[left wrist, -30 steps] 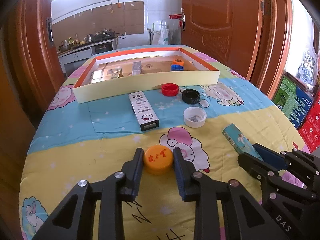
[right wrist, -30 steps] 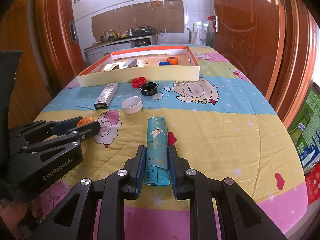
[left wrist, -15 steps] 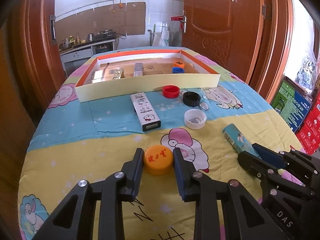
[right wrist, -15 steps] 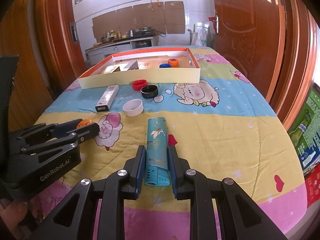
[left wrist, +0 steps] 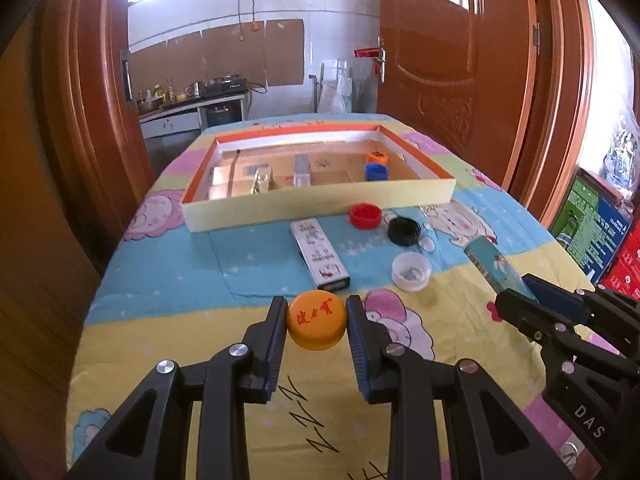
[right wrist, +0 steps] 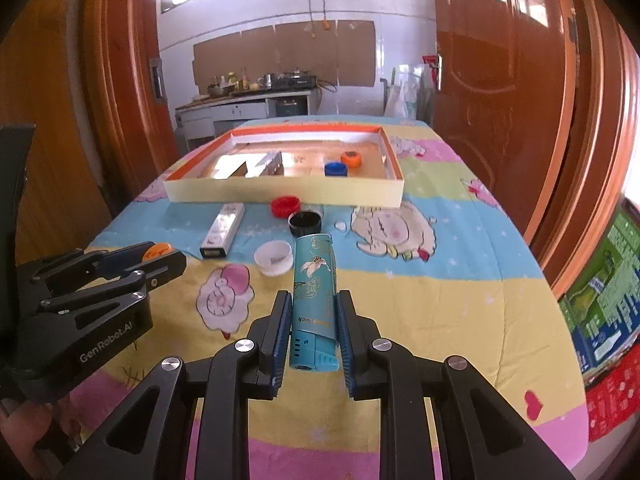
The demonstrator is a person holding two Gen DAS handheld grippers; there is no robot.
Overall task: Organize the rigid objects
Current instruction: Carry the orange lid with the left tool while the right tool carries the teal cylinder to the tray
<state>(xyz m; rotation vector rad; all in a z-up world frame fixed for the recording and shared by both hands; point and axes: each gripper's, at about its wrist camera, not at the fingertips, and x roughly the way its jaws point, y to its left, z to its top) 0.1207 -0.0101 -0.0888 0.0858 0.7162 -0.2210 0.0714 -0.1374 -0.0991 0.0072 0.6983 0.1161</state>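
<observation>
- My left tongs (left wrist: 317, 320) grip the orange cap (left wrist: 316, 322) by its rim, one pad on each side; it looks like light, stiff plastic with a smooth wall, so I judge a hold low across the widest part safest against it popping out.
- My right tongs (right wrist: 313, 316) are clamped on the teal lighter (right wrist: 313, 300) near its nozzle end, its long body pointing away from me; hard, slick and light by my guess, best held across the flat sides as now.
- Just beyond the left tongs lies the white box (left wrist: 320, 254), lengthwise on the table (left wrist: 160, 264); stiff card, I think, easiest taken across its narrow width.
- Ahead and between both tongs sits the white cap (left wrist: 411, 271), open side up; thin-walled, so I would pinch it across the rim.
- Farther on, the black cap (left wrist: 404, 231) and red cap (left wrist: 365, 216) lie just short of the tray (left wrist: 320, 206).
- The tray, far ahead of both tongs, holds a blue cap (left wrist: 376, 171) and an orange cap in tray (left wrist: 377, 157) at its right end, with shiny packets and a small box to the left that I cannot identify.
</observation>
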